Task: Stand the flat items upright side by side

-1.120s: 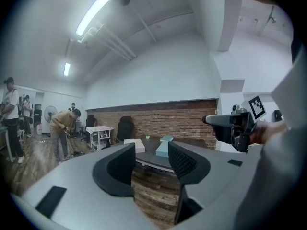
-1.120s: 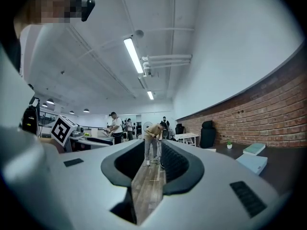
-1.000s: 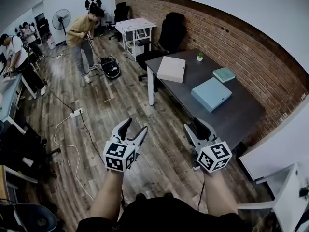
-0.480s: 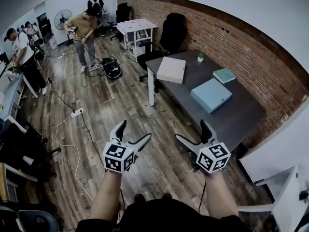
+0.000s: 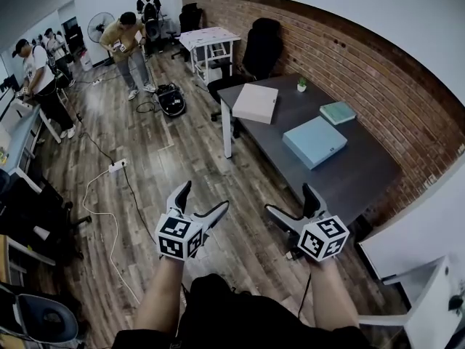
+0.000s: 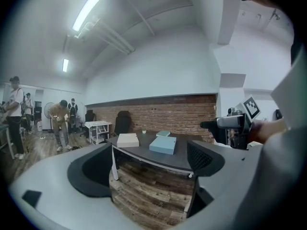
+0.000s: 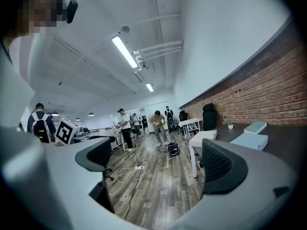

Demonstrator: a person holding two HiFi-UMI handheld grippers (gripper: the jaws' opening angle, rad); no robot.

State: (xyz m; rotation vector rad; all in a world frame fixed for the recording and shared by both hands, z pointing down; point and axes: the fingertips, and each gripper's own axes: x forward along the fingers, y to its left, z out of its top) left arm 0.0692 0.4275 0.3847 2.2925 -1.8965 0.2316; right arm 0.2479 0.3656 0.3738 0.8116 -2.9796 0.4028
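The left gripper (image 5: 203, 196) and right gripper (image 5: 289, 198) have just been opening; both gape wide, empty. On the far desk (image 5: 356, 173), a white box (image 5: 256, 103), blue box (image 5: 314, 142) and teal book (image 5: 337, 112) lie flat.

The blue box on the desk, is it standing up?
No, the blue box lies flat on the desk.

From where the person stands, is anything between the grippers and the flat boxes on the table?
Nothing visible. Only wooden floor lies between the left gripper, the right gripper and the dark grey table bearing the white flat box and light blue flat box.
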